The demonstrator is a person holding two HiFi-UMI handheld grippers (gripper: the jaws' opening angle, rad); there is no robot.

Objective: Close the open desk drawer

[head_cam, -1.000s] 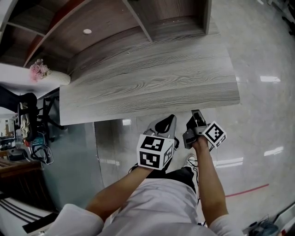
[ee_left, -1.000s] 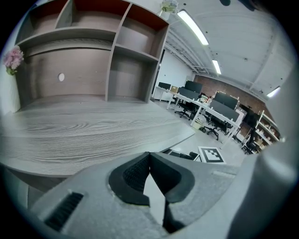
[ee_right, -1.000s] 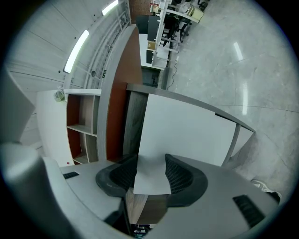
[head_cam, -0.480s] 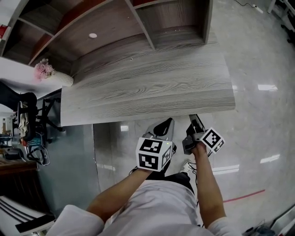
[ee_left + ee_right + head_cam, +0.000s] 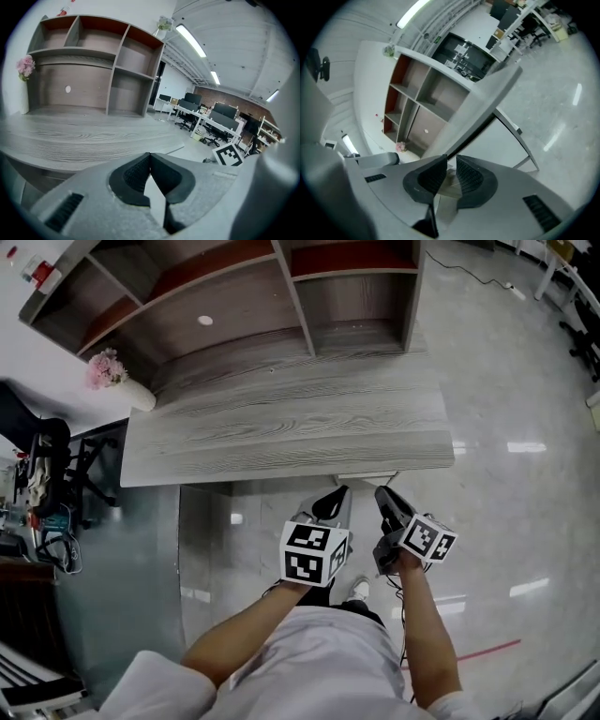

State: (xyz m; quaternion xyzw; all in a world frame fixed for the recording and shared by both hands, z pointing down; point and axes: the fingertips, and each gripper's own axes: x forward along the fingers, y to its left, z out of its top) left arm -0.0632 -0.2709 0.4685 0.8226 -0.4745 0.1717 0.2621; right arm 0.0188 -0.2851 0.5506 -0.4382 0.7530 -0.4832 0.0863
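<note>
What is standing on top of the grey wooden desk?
An open shelf unit stands along the back of the desk. The compartments that show look empty. Parts of the top row are covered by the shelf boards, so I cannot see all of it.

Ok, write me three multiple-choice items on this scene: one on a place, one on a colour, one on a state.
1. Where are the flowers?
A. on the floor
B. at the shelves' left side
C. under the desk

2. What colour is the desktop?
A. grey wood grain
B. black
C. red

3. How do the left gripper's jaws stand?
A. wide apart
B. on a handle
C. together, empty

1 B: in the head view they stand just left of the shelves.
2 A: its grey grain shows plainly in the head view.
3 C: its pads meet with nothing between them.
</note>
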